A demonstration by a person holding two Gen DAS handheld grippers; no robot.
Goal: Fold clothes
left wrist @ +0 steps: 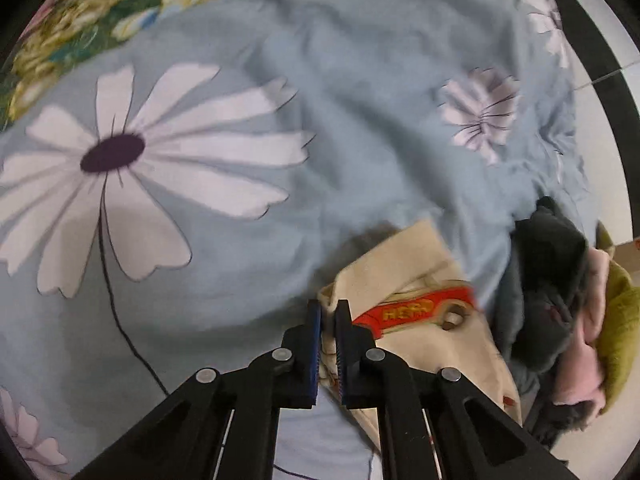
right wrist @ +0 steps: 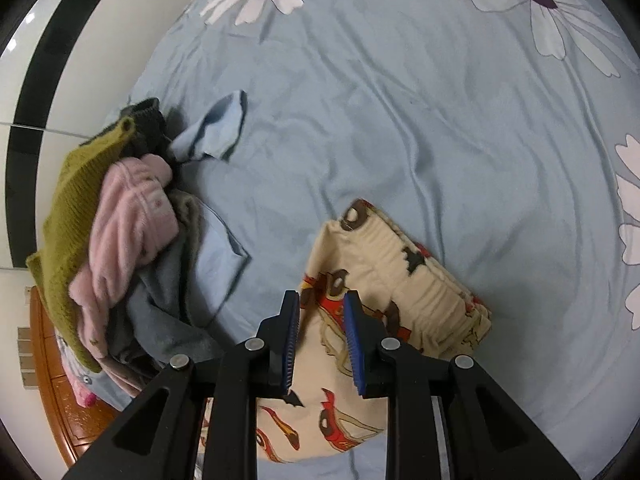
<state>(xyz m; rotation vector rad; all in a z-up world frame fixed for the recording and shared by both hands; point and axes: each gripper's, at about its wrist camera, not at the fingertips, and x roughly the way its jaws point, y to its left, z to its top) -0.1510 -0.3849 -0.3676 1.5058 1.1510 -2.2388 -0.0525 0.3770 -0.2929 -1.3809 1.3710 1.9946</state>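
Through the left wrist camera we look down on a bed covered by a pale blue sheet (left wrist: pixel 352 128) printed with large white daisies. Our left gripper (left wrist: pixel 328 312) has its jaws drawn almost together, pinching a fold at the edge of the cream shorts (left wrist: pixel 436 344), which carry a red car print. The shorts lie on the sheet at the lower centre of this view, running toward its lower right. Just to their right sits a heap of clothes (left wrist: pixel 560 312): a dark grey piece, then pink, then olive green at the far edge. A floral quilt (left wrist: pixel 100 16) in green and yellow shows at the upper left.

From the right wrist camera we see the same cream shorts (right wrist: pixel 404 264), their gathered waistband lying toward the middle of the bed and the rest of the cloth running under our tool. Our right gripper (right wrist: pixel 322 308) stands narrowly parted over them; we cannot tell whether its pads press any cloth. The heap of clothes (right wrist: pixel 120 232) lies at the left, at the sheet's (right wrist: pixel 400 120) edge, with a wooden bed frame (right wrist: pixel 56 392) below it.
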